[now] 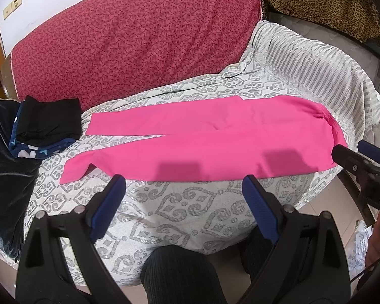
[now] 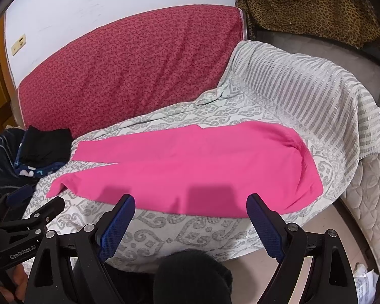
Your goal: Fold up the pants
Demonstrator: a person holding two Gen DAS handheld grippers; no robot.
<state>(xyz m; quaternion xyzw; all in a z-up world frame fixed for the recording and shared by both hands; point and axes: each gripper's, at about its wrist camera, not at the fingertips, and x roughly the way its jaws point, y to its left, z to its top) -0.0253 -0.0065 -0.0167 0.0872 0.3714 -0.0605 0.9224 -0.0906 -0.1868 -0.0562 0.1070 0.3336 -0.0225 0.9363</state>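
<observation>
Bright pink pants (image 1: 202, 136) lie flat on a white-and-grey patterned cover (image 1: 179, 202), waistband to the right, the two legs reaching left; the near leg's cuff is a little turned over. They also show in the right wrist view (image 2: 185, 167). My left gripper (image 1: 183, 185) is open and empty, held above the cover just short of the pants' near edge. My right gripper (image 2: 190, 202) is open and empty, over the near edge by the waist end. Each gripper shows at the side of the other's view: the right one (image 1: 352, 157), the left one (image 2: 38, 205).
A pile of folded dark clothes (image 1: 48, 124) sits at the left of the cover, next to a dark velvet cloth (image 1: 5, 177). A red patterned cushion (image 1: 129, 40) stands behind. A leopard-print cloth (image 1: 324, 2) hangs at the back right. My dark-clad knee (image 1: 179, 273) is below.
</observation>
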